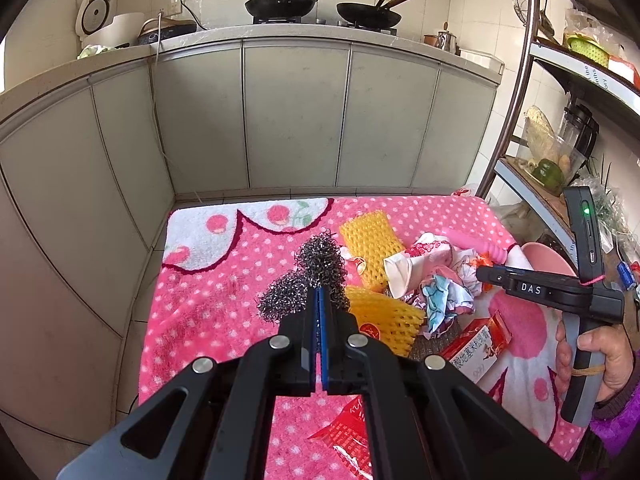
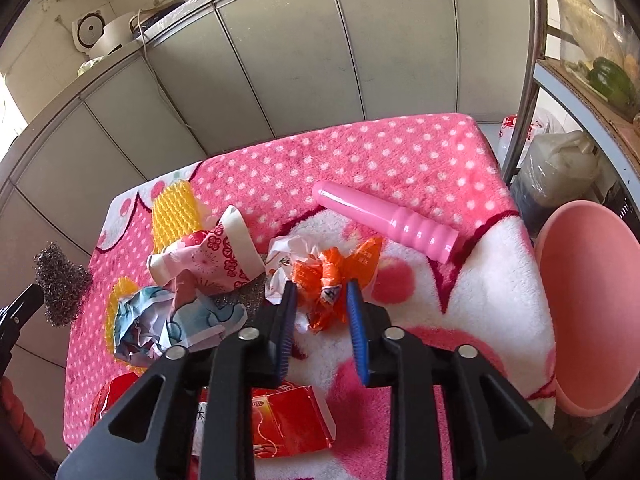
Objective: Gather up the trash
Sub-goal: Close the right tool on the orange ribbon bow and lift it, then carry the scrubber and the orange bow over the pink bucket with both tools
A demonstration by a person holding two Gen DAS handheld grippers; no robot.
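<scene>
Now: your right gripper (image 2: 322, 294) jaws apart, straddling orange wrapper (image 2: 328, 280) on pink blanket (image 2: 400, 160); contact not certain. Wrapper light, crinkly, slippery; pinch bunched middle. Your left gripper (image 1: 320, 300) closed on steel wool (image 1: 316, 272).

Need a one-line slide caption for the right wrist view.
Right hand-held gripper closing around an orange wrapper on the pink blanket.
</scene>
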